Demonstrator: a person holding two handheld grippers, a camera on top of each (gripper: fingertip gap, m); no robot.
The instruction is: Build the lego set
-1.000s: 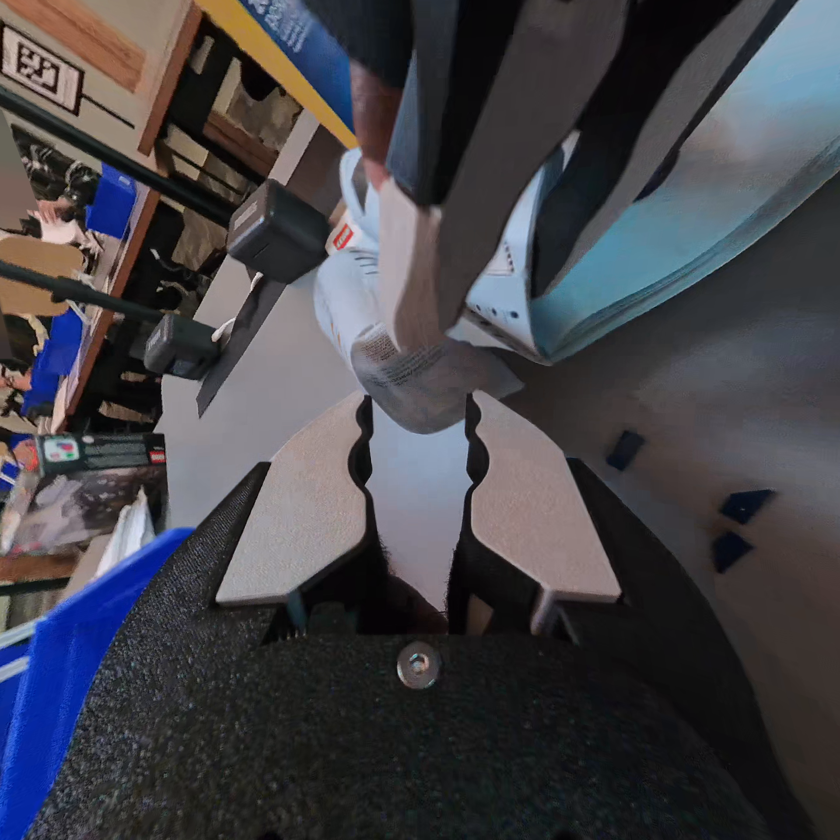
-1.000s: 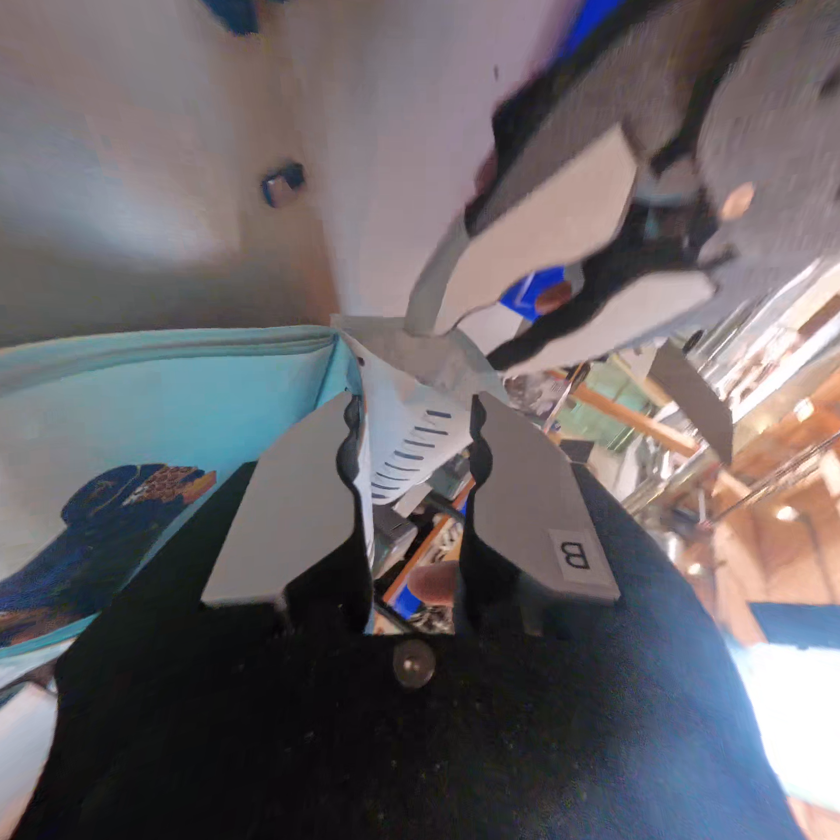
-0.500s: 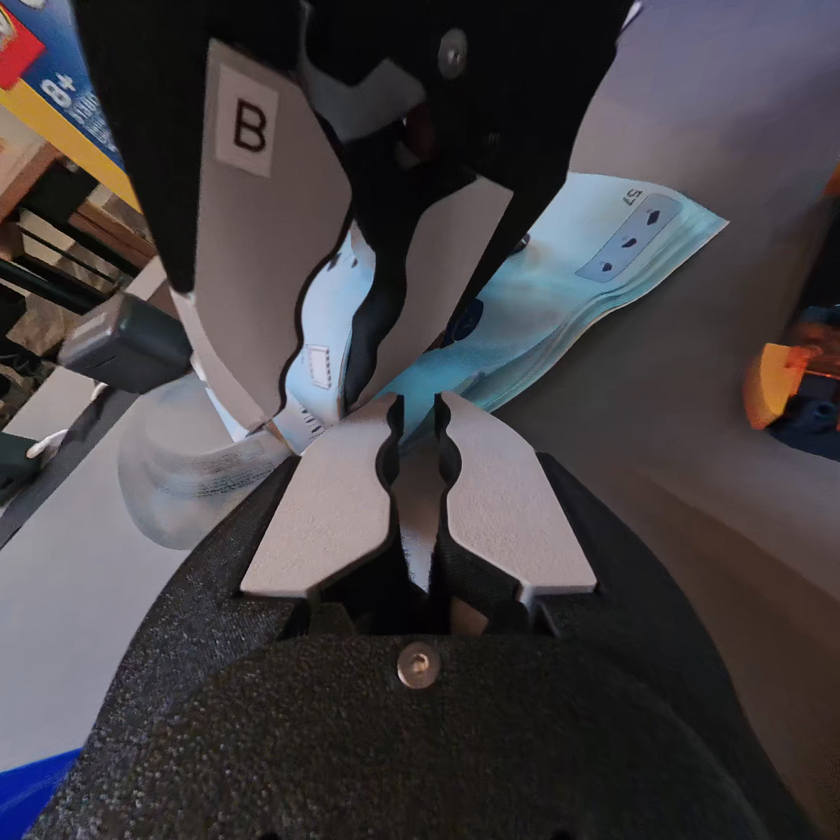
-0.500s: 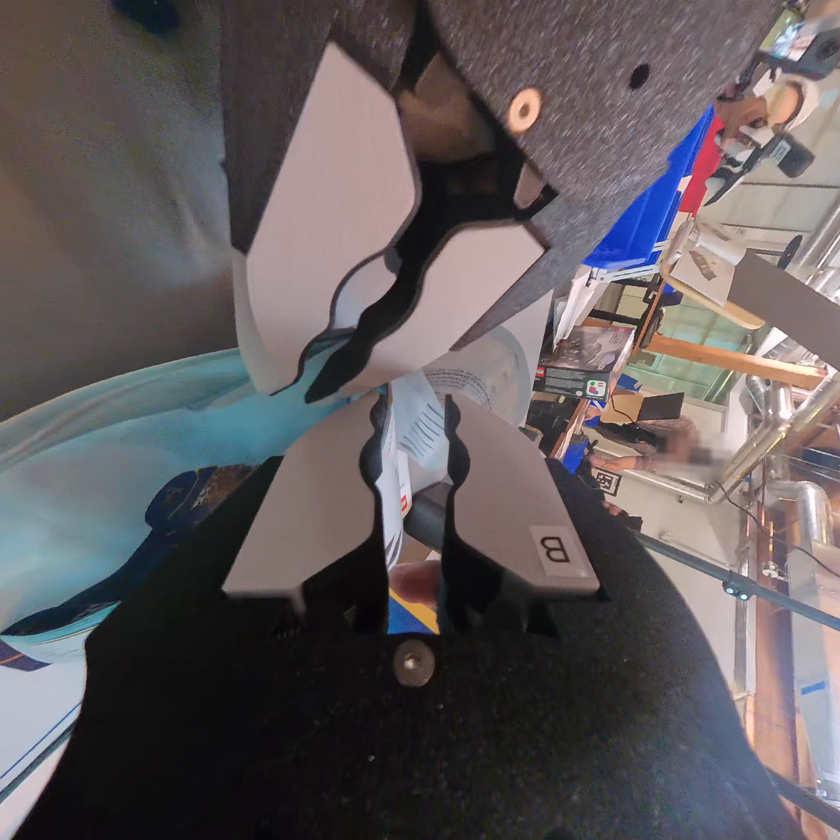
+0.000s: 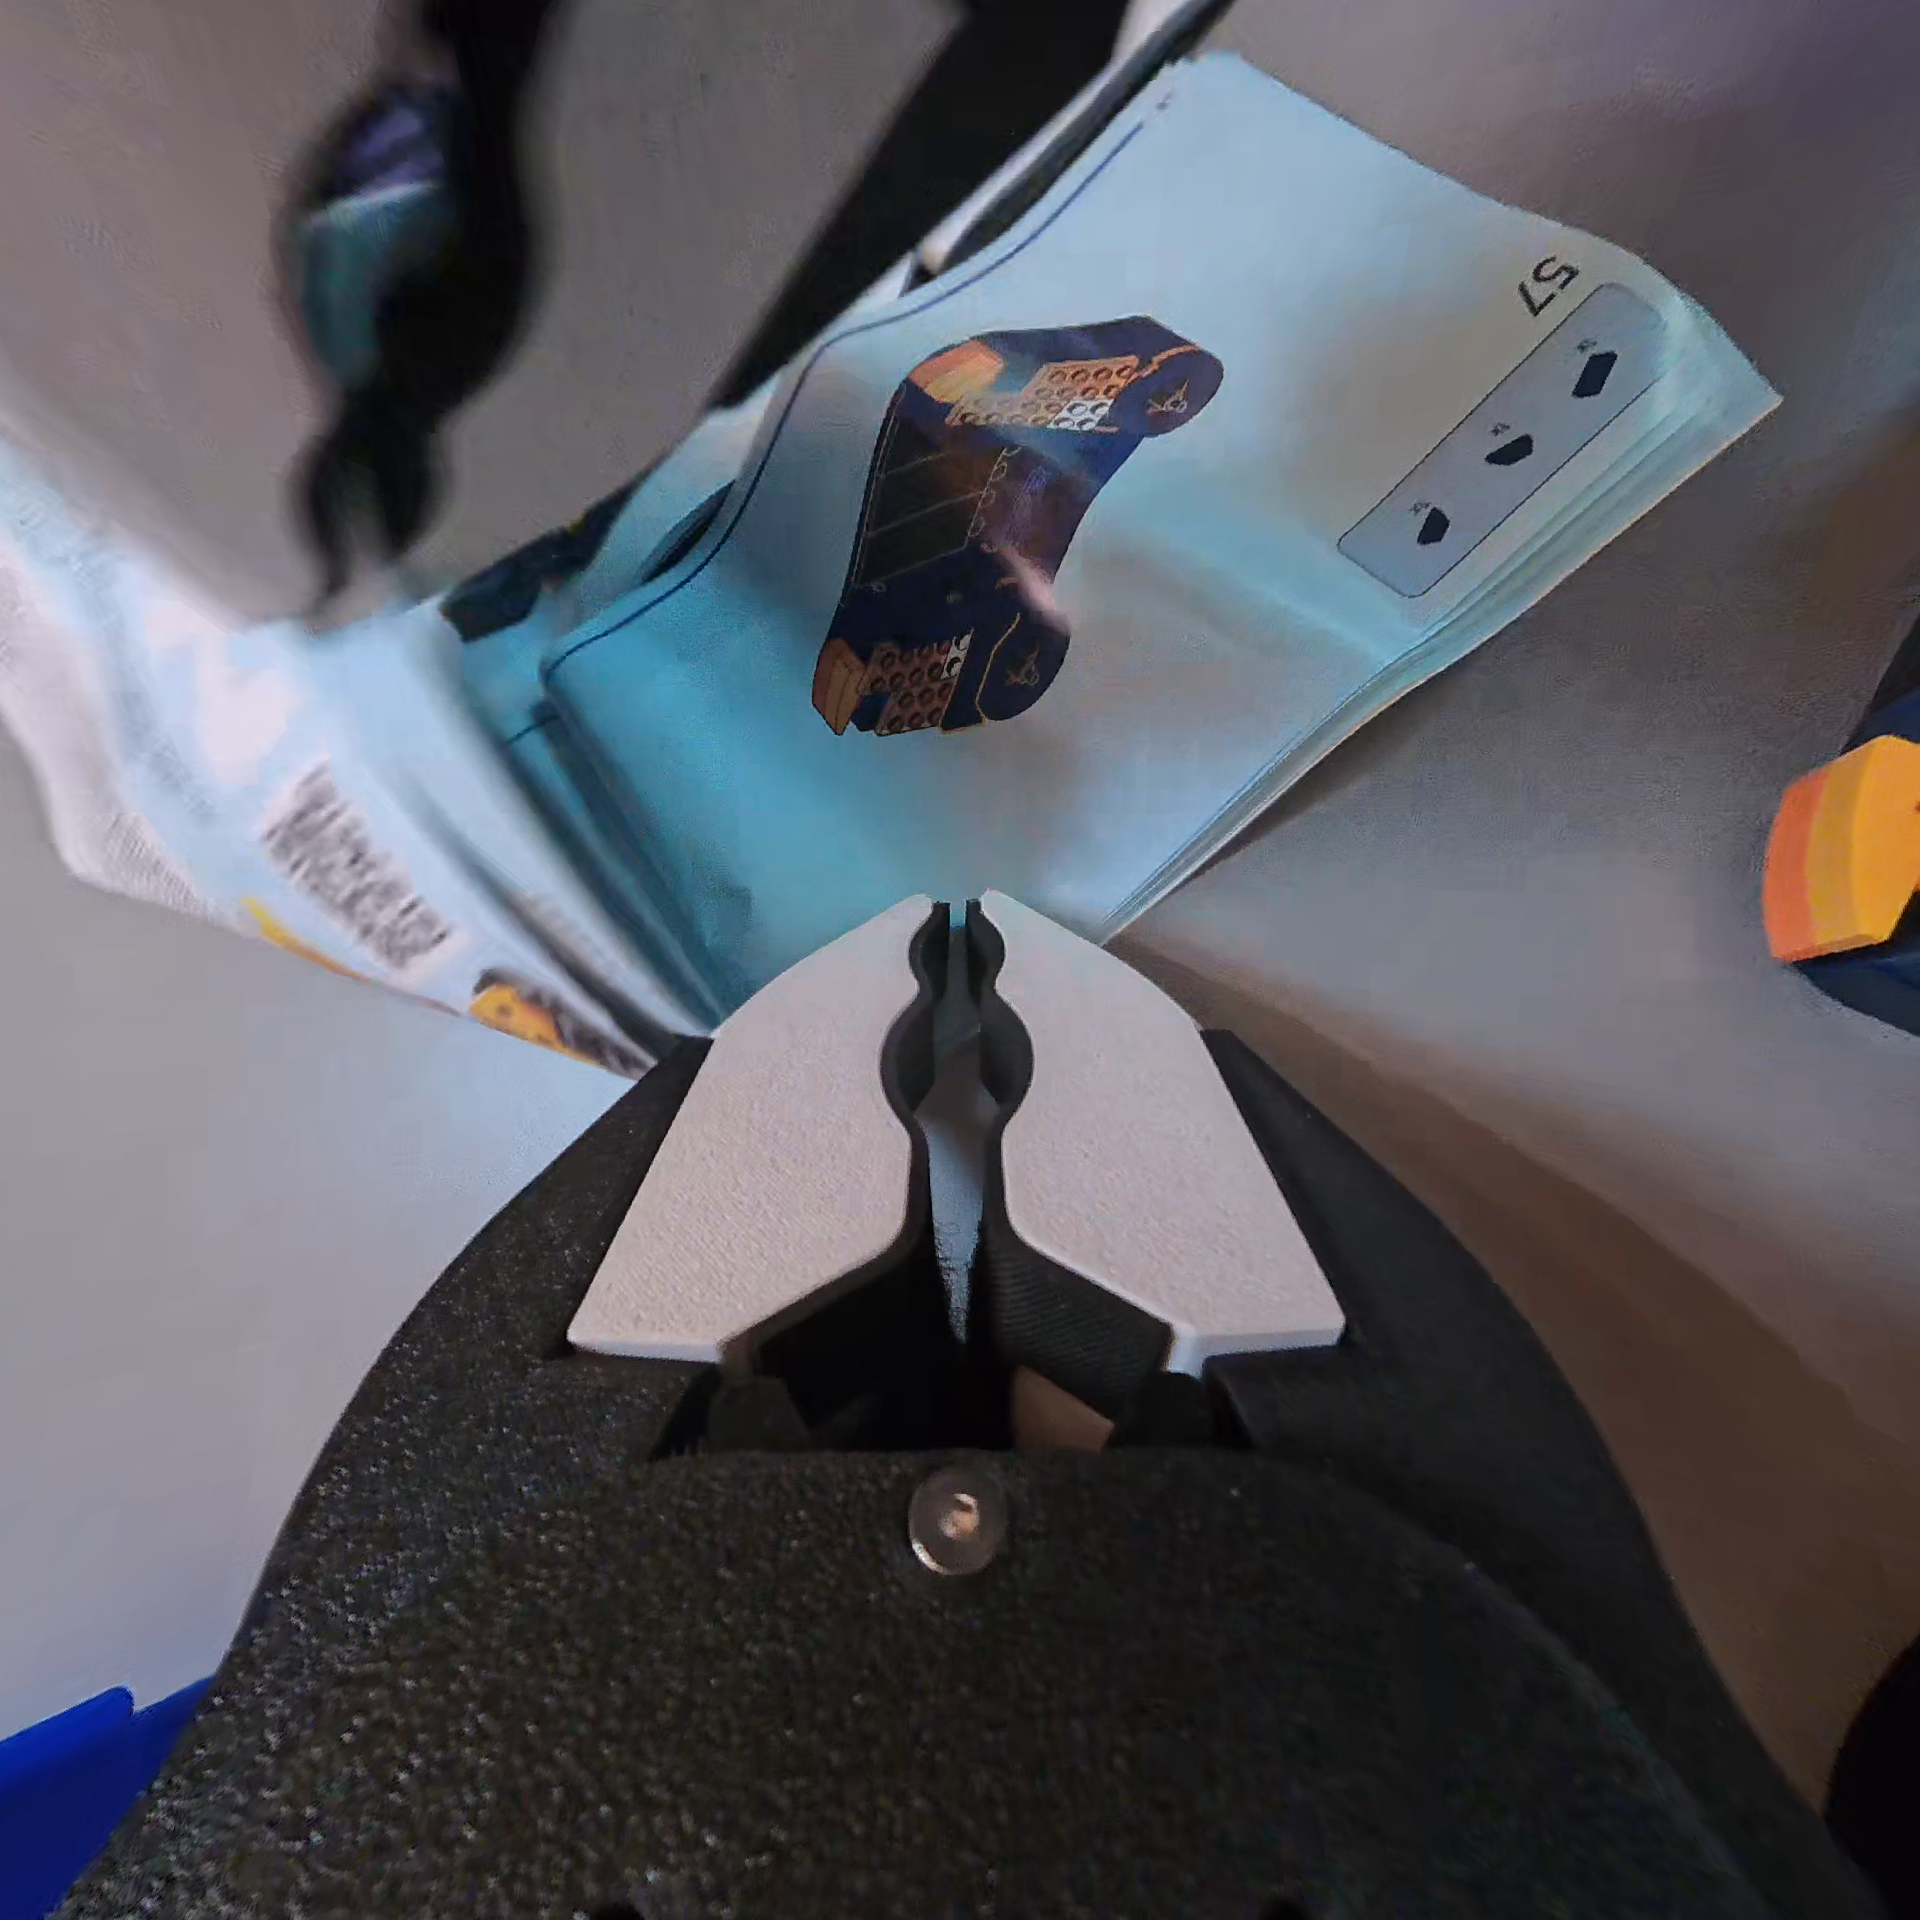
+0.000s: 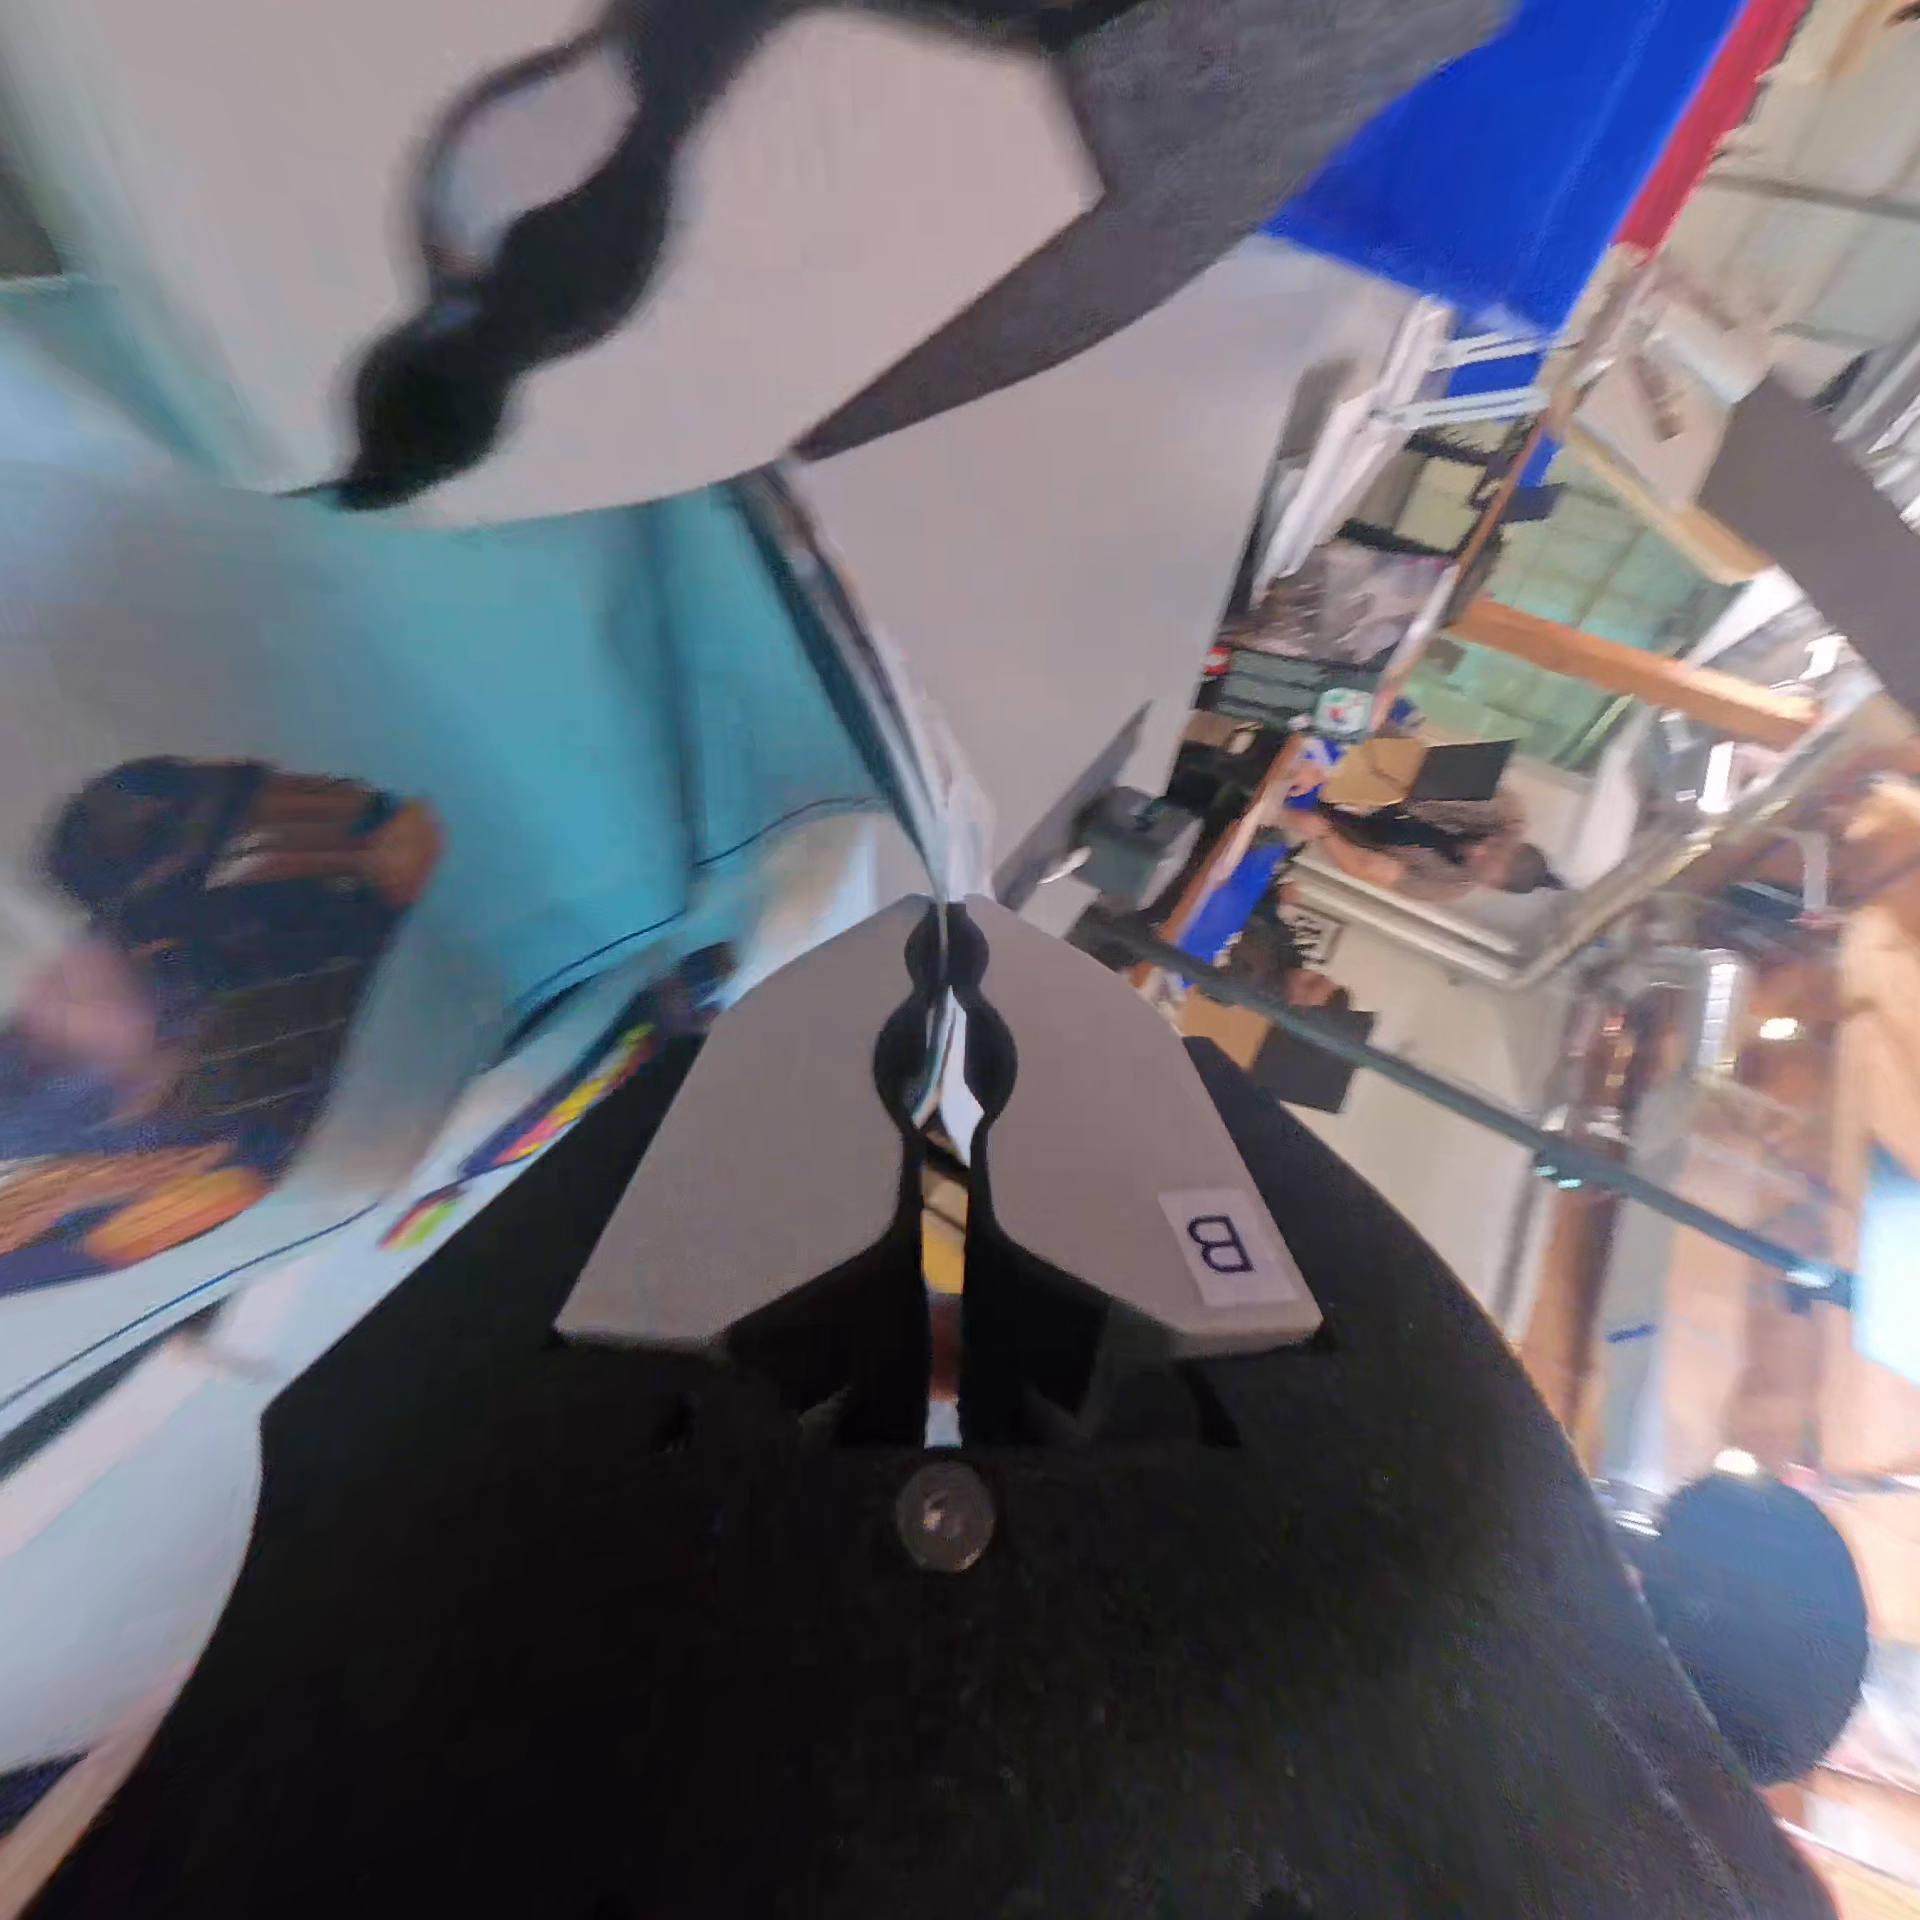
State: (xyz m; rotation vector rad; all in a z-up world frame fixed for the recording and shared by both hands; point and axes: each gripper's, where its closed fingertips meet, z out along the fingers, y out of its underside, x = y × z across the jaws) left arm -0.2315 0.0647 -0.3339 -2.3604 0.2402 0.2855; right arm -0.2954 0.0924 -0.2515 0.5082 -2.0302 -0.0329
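Observation:
The instruction booklet (image 5: pixel 1195 644) lies open on the grey table, its light-blue page showing a dark blue and orange model. My left gripper (image 5: pixel 956 912) is shut on a thin page at the booklet's near edge. My right gripper (image 6: pixel 945 914) is shut on a few raised pages of the booklet (image 6: pixel 582 707) near the spine. Each gripper shows blurred at the top of the other's view, the right one (image 5: pixel 343 312) and the left one (image 6: pixel 520 260). A partly built orange and dark blue model (image 5: pixel 1849 862) sits at the right edge.
A blue bin (image 5: pixel 62 1787) is at the lower left, and also shows in the right wrist view (image 6: pixel 1507 156). Behind the table are shelves, boxes and stands (image 6: pixel 1558 790). A person (image 6: pixel 1756 1621) is at the lower right. My hands' fingertips stand some 11 cm from each other.
Both grippers have closed from wide open onto booklet pages. The booklet has opened out, and the left view has swung round to its blue page.

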